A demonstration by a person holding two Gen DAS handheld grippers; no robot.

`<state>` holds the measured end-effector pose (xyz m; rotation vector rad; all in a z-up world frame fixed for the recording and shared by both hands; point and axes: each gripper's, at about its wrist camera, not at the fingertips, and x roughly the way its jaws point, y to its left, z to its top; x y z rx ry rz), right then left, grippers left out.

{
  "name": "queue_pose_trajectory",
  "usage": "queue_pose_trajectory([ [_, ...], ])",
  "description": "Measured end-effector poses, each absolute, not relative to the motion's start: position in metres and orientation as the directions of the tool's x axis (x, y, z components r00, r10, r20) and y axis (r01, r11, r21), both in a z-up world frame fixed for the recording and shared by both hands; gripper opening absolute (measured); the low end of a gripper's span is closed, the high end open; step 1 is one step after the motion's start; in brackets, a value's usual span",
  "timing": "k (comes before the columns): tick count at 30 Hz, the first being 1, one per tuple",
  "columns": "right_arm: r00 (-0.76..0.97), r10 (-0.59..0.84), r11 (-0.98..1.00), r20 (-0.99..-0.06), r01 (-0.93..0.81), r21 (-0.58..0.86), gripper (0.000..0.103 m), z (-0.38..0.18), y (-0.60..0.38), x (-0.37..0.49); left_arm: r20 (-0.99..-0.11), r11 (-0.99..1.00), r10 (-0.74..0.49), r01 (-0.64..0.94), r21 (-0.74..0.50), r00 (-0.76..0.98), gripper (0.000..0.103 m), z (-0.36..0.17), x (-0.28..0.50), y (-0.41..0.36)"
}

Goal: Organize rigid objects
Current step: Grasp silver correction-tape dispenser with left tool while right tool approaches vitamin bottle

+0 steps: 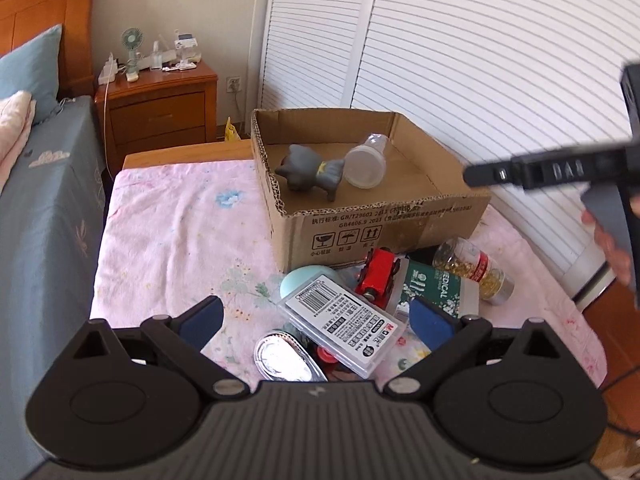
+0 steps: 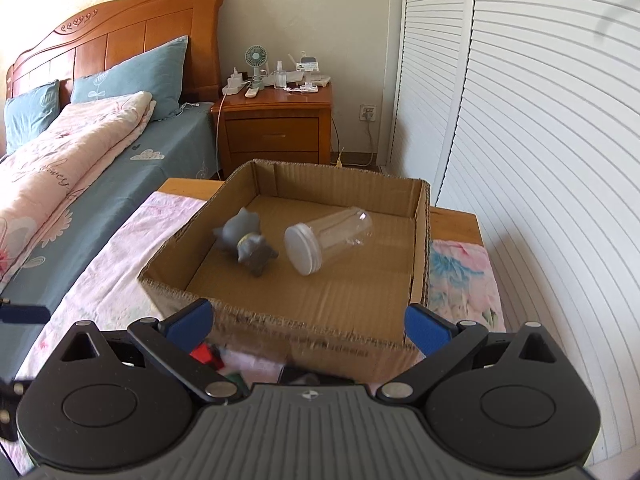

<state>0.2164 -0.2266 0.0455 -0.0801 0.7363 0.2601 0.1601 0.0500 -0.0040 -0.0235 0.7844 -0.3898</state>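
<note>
A cardboard box (image 1: 384,216) (image 2: 280,320) stands on a pink-covered table and holds a grey toy animal (image 1: 308,172) (image 2: 248,246) and a clear jar with a white lid (image 1: 366,162) (image 2: 326,238), both lying down. In front of the box lies a pile: a clear plastic case with a label (image 1: 344,320), a red toy train (image 1: 378,274), a green packet (image 1: 434,286), a bottle of yellow capsules (image 1: 474,266), a round silver tin (image 1: 280,360). My left gripper (image 1: 316,318) is open above the case. My right gripper (image 2: 308,324) is open and empty at the box's near wall.
A bed with blue sheet (image 2: 120,168) lies left of the table. A wooden nightstand (image 2: 276,128) with a small fan stands behind. White louvred doors (image 2: 520,140) run along the right. The right gripper's body (image 1: 560,170) shows in the left wrist view.
</note>
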Motion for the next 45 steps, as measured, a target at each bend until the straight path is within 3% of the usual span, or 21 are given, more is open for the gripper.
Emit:
queue_pose_trajectory([
  [6, 0.718, 0.201, 0.972, -0.666, -0.233, 0.042, 0.103, 0.027, -0.229, 0.183, -0.673, 0.946, -0.323, 0.253, -0.204, 0.665, 0.099, -0.009, 0.153, 0.056],
  [15, 0.718, 0.203, 0.977, -0.666, -0.191, 0.092, 0.103, -0.005, -0.239, 0.153, -0.679, 0.981, -0.152, 0.194, -0.014, 0.719, 0.099, -0.035, 0.133, 0.044],
  [21, 0.715, 0.187, 0.978, -0.674, -0.201, 0.059, 0.103, -0.015, -0.231, 0.152, -0.698, 0.971, -0.190, 0.237, -0.031, 0.690, 0.099, -0.050, 0.131, 0.043],
  [35, 0.699, 0.045, 0.996, -0.714, 0.020, 0.083, 0.103, -0.034, -0.233, 0.221, -0.730, 0.958, -0.251, 0.274, -0.091, 0.636, 0.099, -0.073, 0.136, 0.046],
  [45, 0.632, -0.011, 0.996, -0.775, 0.075, 0.047, 0.103, -0.052, -0.256, 0.193, -0.735, 0.952, -0.270, 0.289, -0.105, 0.622, 0.099, -0.079, 0.140, 0.045],
])
